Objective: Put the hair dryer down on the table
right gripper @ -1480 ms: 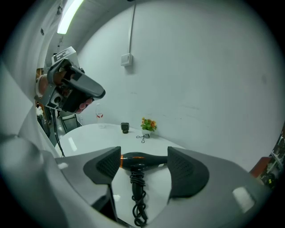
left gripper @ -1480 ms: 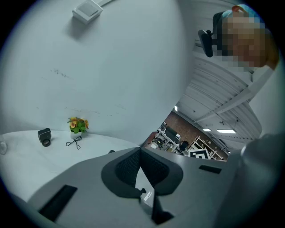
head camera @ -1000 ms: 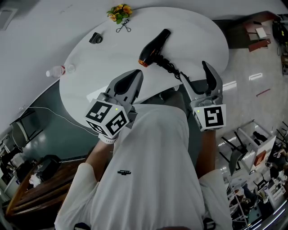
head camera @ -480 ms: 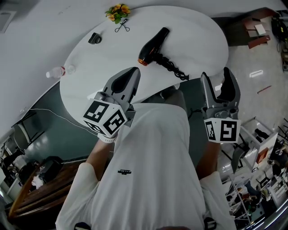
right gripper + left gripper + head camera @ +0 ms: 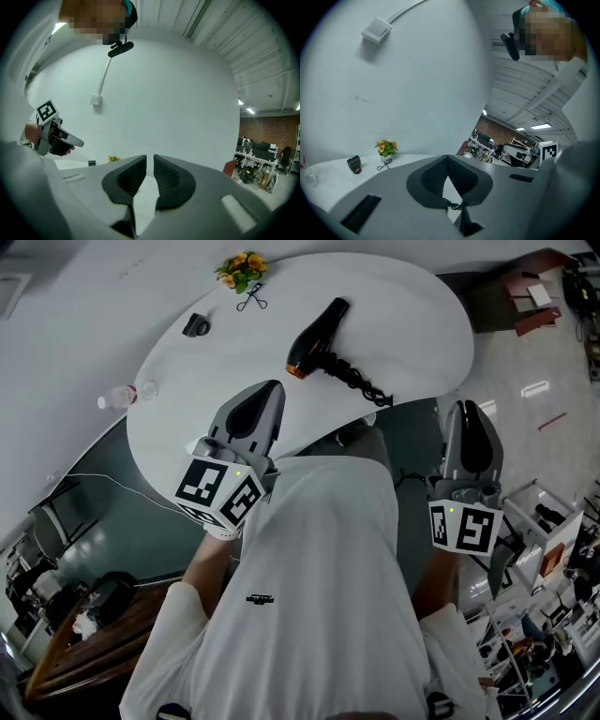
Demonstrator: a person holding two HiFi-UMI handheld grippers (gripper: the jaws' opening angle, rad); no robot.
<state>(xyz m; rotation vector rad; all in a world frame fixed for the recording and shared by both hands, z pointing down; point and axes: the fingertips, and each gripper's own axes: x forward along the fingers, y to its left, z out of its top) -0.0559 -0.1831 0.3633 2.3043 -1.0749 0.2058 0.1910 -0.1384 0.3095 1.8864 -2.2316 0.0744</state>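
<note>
The black hair dryer [image 5: 317,332] with an orange nozzle rim lies on the white oval table [image 5: 412,306], and its coiled cord [image 5: 361,382] trails toward the near edge. My left gripper [image 5: 267,390] hovers over the table's near edge, short of the dryer, shut and empty; its pads meet at the tip [image 5: 447,159]. My right gripper [image 5: 469,411] is off the table's right side, over the floor. Its jaws are closing, with only a thin slit left [image 5: 149,159] and nothing between them.
At the table's far end are a small pot of flowers [image 5: 239,268], scissors [image 5: 249,298] and a small black object [image 5: 195,324]. A clear bottle [image 5: 127,395] lies at the left rim. Desks and shelving fill the floor at the right.
My right gripper has swung right, away from the cord and off the table edge, and its jaws have gone from wide open to nearly together. The dryer and left gripper stay put.
</note>
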